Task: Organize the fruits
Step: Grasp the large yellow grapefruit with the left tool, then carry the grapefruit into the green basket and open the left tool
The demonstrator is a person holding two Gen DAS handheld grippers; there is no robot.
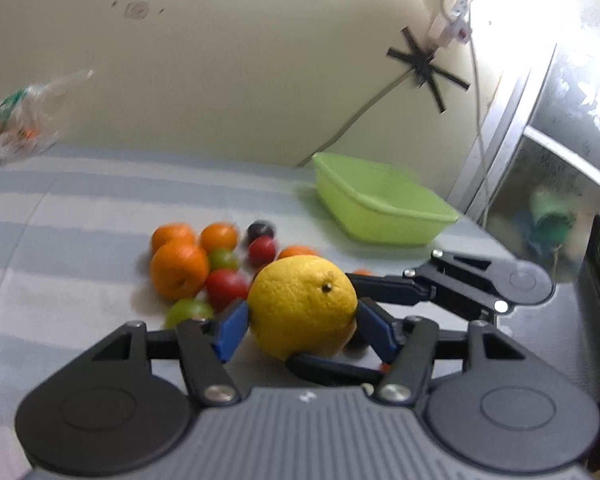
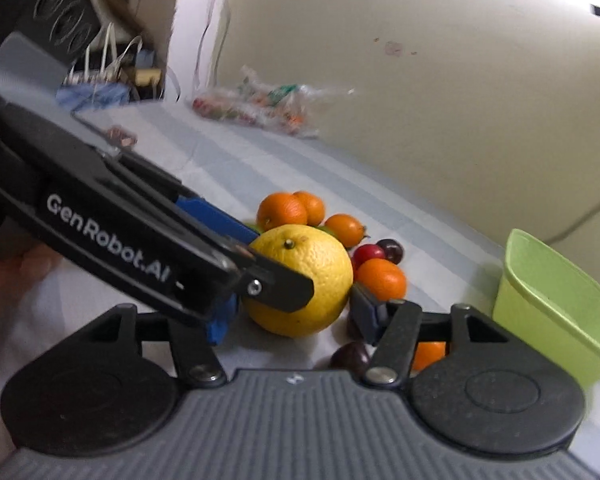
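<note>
Between both grippers: one large round yellow citrus fruit (image 1: pixel 302 307), above the pale striped tablecloth (image 1: pixel 80 208).
Left gripper (image 1: pixel 302 324) clamps the fruit with blue pads; right gripper (image 2: pixel 296 316) flanks it, contact unclear. Behind: orange mandarins (image 1: pixel 179 270), red and green small fruits. Lime-green plastic tub (image 1: pixel 384 208) far right.

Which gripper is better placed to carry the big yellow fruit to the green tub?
Probably the left gripper: its blue pads already flank the yellow fruit. The right gripper also brackets it, nearer the green tub.
</note>
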